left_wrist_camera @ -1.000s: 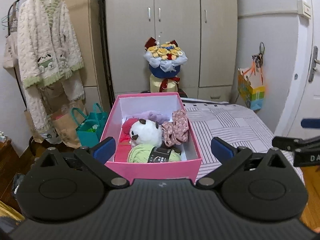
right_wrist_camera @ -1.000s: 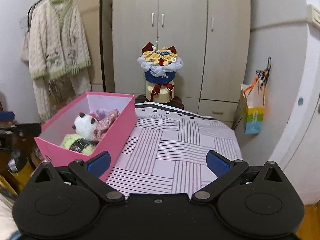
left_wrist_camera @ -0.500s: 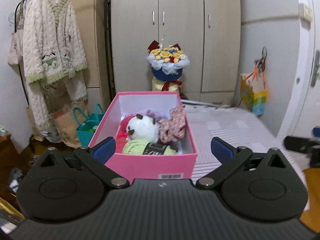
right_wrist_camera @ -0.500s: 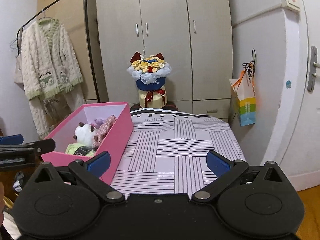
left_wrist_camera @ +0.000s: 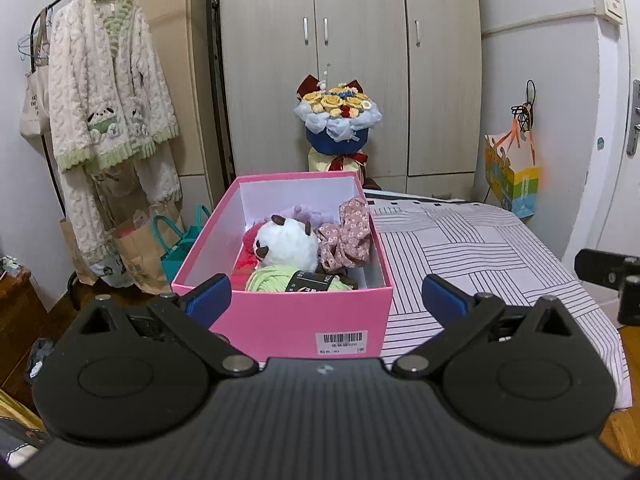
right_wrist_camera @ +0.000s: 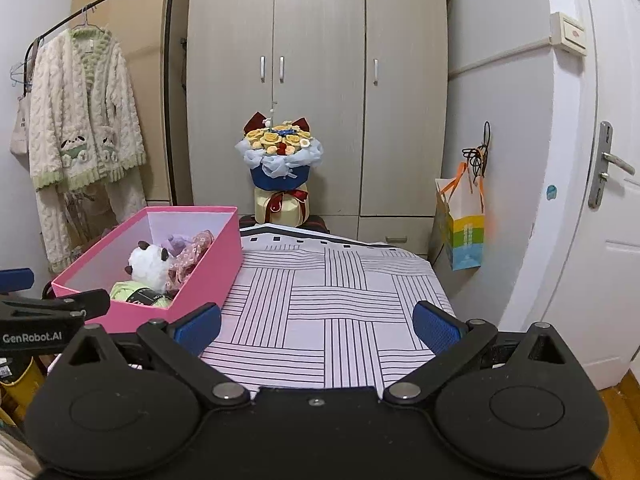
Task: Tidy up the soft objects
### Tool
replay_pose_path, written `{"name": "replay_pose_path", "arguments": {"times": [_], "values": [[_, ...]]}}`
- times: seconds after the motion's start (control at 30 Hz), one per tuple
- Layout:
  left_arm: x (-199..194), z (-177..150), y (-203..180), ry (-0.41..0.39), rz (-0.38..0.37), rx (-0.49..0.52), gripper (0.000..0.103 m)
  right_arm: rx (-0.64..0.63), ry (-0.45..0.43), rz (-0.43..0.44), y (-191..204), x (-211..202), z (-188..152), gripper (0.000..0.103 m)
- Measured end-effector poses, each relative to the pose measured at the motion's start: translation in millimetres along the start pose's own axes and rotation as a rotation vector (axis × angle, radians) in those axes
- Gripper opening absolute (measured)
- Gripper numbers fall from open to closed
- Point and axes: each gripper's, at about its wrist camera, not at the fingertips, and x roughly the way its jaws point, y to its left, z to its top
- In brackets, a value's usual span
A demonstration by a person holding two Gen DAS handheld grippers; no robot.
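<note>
A bedroom, beige wardrobe (left_wrist_camera: 352,68) across the back wall, and in front of it a bed under a striped cover (left_wrist_camera: 472,248). Through the left wrist camera the left gripper (left_wrist_camera: 326,298) hangs low at the near end of the pink box (left_wrist_camera: 280,316), blue pads spread wide apart with nothing between them. This view looks straight down the box: a white panda plush (left_wrist_camera: 286,246) sits in the middle, a floral fabric piece (left_wrist_camera: 348,236) leans against the right wall, a purple plush (left_wrist_camera: 304,214) peeks up behind, something red (left_wrist_camera: 250,254) lies to the left, and a skein of green yarn (left_wrist_camera: 280,280) lies nearest the front. A barcode label (left_wrist_camera: 341,342) shows on the box's front face, and paper bags (left_wrist_camera: 140,252) stand on the floor at left under a hanging cream cardigan (left_wrist_camera: 108,92). Over to the right wrist camera: the right gripper (right_wrist_camera: 317,324) is held above the bare striped cover, fingers likewise wide open and empty. From here the box sits off to the left at the bed's edge, seen from the side, so only the panda, the floral fabric and the yarn show clearly. This angle adds the door handle (right_wrist_camera: 604,164) at right and a fuller look at the flower bouquet (right_wrist_camera: 280,160) beyond the bed, plus the colourful gift bag (right_wrist_camera: 464,228) hanging on the wall.
</note>
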Motion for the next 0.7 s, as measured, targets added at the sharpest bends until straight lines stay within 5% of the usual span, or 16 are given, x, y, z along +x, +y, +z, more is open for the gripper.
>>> {"name": "replay_pose_path", "arguments": {"times": [0.7], "values": [[-4.0, -2.9, -3.8, -0.017, 0.004, -0.002, 0.103, 0.047, 0.01, -0.03, -13.5, 1.6, -9.9, 0.103]]}}
